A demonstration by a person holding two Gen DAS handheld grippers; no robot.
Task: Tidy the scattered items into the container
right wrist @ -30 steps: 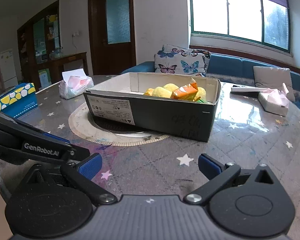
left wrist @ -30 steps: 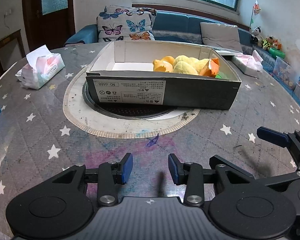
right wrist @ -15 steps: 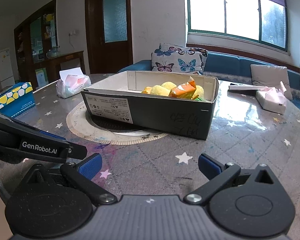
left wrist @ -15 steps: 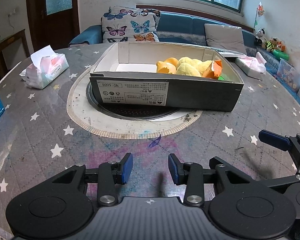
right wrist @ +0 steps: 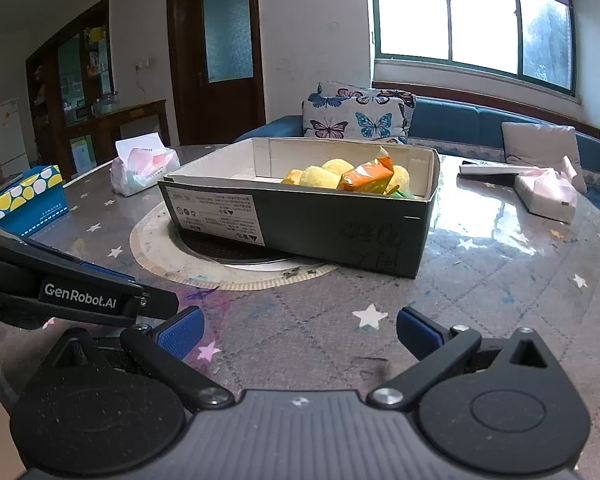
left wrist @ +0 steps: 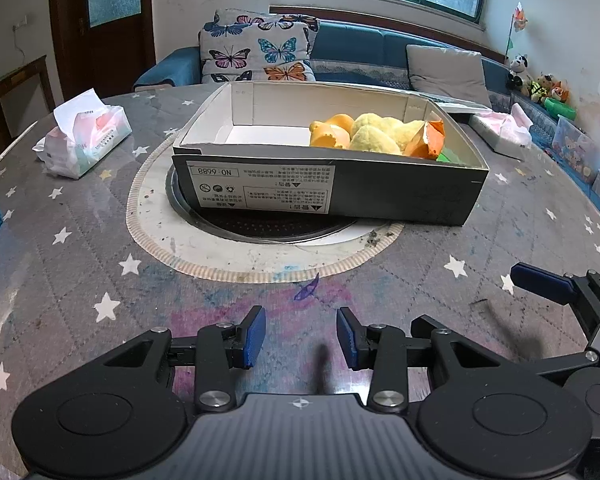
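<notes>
A dark cardboard box (left wrist: pixel 400 194) with a white inside stands in the middle of the round table; it also shows in the right wrist view (right wrist: pixel 340 232). In its right half lie yellow plush toys (left wrist: pixel 374 132), an orange snack packet (left wrist: pixel 430 140) and something green. The same toys (right wrist: pixel 320 176) and packet (right wrist: pixel 370 178) show in the right wrist view. My left gripper (left wrist: pixel 301 338) hovers low over the table in front of the box, partly open and empty. My right gripper (right wrist: pixel 300 330) is wide open and empty, beside the left one.
A tissue pack (left wrist: pixel 86 140) lies at the table's left, a blue spotted box (right wrist: pixel 24 200) at the far left edge. Another tissue pack (right wrist: pixel 548 194) and a flat remote (right wrist: pixel 488 168) lie at the right. A sofa with butterfly cushions stands behind the table.
Both grippers have drawn back a little from the box and risen slightly. Their jaws have not changed.
</notes>
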